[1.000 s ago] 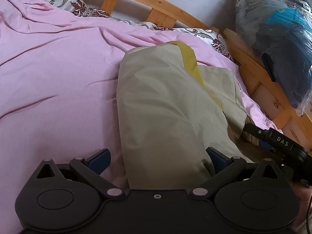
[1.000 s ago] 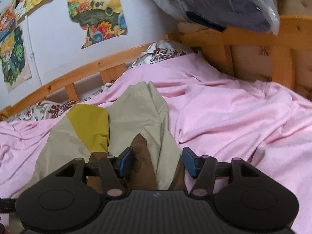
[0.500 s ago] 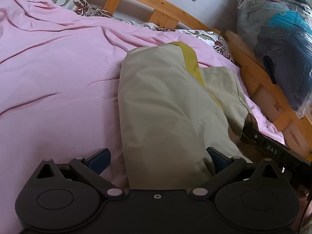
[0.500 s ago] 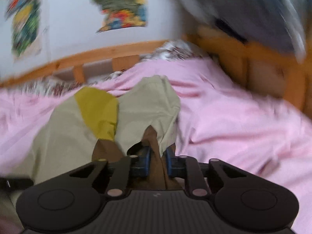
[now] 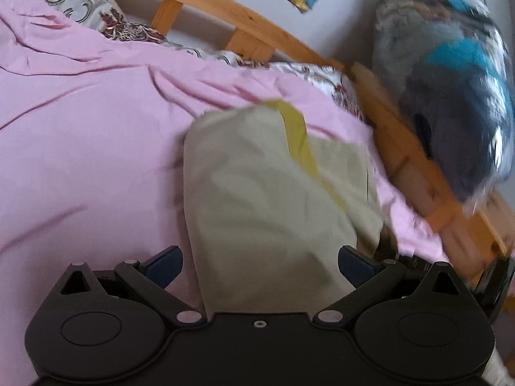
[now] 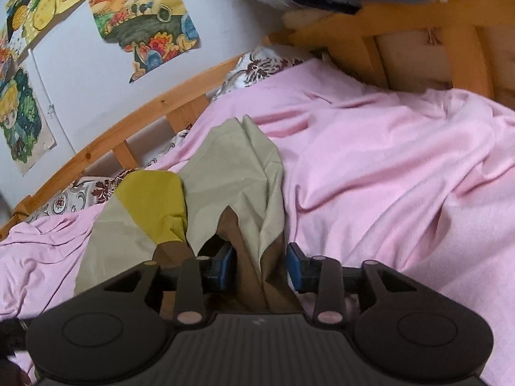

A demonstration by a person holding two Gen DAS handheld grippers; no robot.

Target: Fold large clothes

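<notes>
A large beige garment [image 5: 273,199] with a mustard-yellow panel [image 6: 154,199] and a brown lining lies on a pink sheet [image 5: 90,148] covering a wooden-framed bed [image 5: 225,16]. It sits toward the bed's corner where the side rail meets the end board, nearest the edge where both tools are held.

The garment's long axis runs straight away from both claws toward the far rail, so each claw meets it end-on at its near hem.

The left claw [image 5: 260,262] is spread wide. Its blue fingertips [image 5: 165,262] stand either side of the beige cloth, which passes between them; they grip nothing, and whether they brush the fabric cannot be told.

The right claw [image 6: 260,267] is partly open, its pads framing a raised ridge of brown lining and beige fabric at the garment's right-hand edge. The fold stands between the pads; the left pad [image 6: 225,265] looks to touch it, and the right pad sits just beside it. It appears released rather than clamped.

The right claw is better placed for the next pinch.
</notes>
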